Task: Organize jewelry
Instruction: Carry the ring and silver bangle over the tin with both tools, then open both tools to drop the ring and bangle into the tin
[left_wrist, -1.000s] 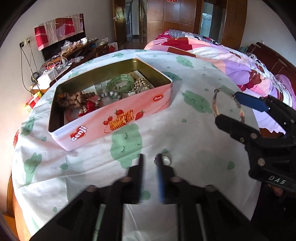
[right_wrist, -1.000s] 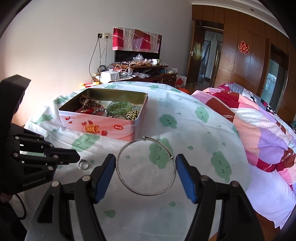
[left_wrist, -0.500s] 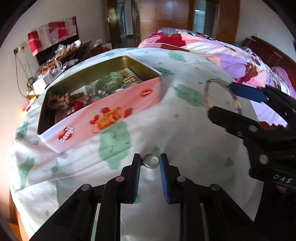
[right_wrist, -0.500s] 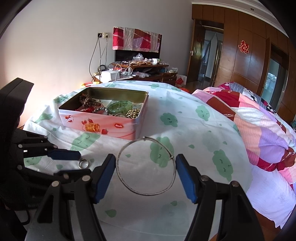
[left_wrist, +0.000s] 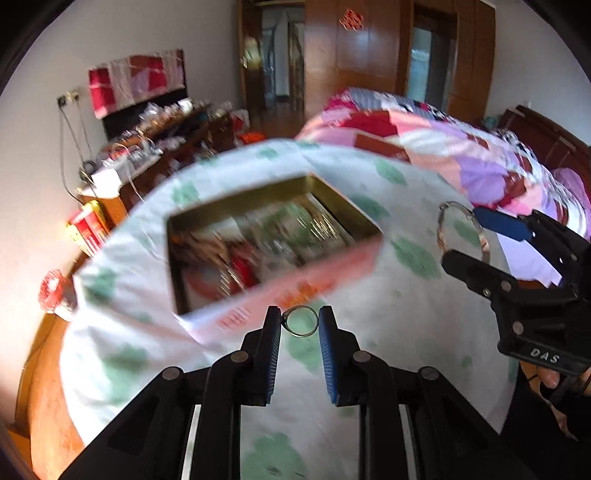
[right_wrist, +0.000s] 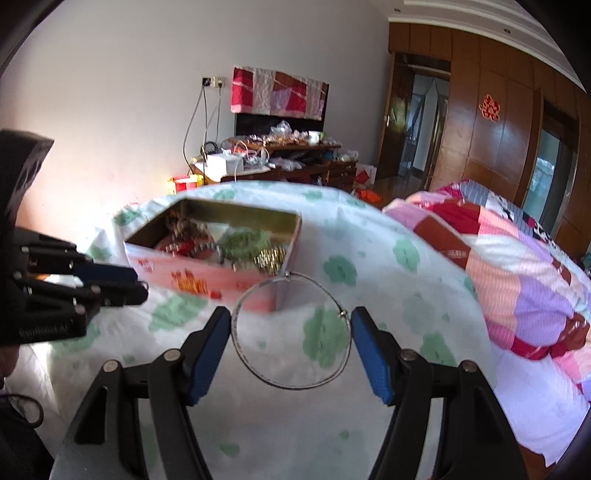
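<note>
My left gripper (left_wrist: 300, 326) is shut on a small silver ring (left_wrist: 301, 326), held up off the cloth in front of the pink tin (left_wrist: 295, 284). The tin is open and holds beads, a green bangle and other jewelry, blurred by motion. My right gripper (right_wrist: 291, 334) is shut on a large thin silver bangle (right_wrist: 291, 384), lifted near the tin's corner (right_wrist: 284, 291). The left gripper also shows at the left of the right wrist view (right_wrist: 122, 284), and the right gripper at the right of the left wrist view (left_wrist: 476, 243).
The tin sits on a table under a white cloth with green cloud prints (right_wrist: 369, 266). A bed with a patchwork quilt (right_wrist: 517, 266) lies to the right. A cluttered wooden cabinet (right_wrist: 280, 158) stands against the far wall.
My left gripper closed on the ring and lifted it off the cloth toward the tin. My right gripper rose with the bangle and moved closer to the tin.
</note>
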